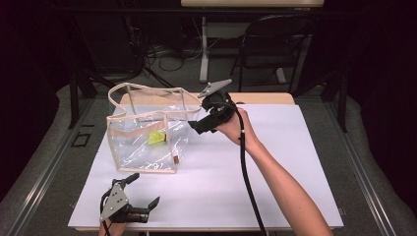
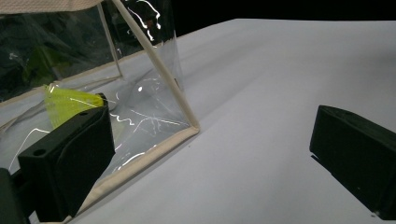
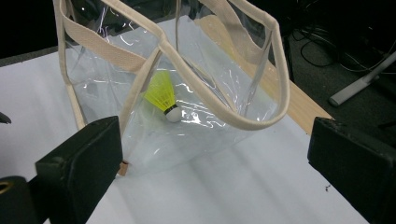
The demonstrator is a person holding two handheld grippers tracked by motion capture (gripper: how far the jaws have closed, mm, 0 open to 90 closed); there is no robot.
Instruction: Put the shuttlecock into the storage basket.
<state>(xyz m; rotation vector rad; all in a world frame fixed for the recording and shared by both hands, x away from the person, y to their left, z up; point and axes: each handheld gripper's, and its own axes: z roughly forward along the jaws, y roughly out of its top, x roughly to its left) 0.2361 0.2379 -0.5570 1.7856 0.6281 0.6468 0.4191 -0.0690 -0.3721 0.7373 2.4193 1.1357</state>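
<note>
Inside clear bag on counter: yellow shuttlecock lay tilted, white cork toward right tool, skirt away. Right tool beside bag rim, jaws spread. Left tool near counter's front edge, jaws spread, empty.

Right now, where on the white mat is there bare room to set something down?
The mat's right half, right of the right gripper and its forearm, is bare. So is the near strip between the clear bag and the left gripper. The far-left corner is crowded by the bag holding the shuttlecock.
</note>
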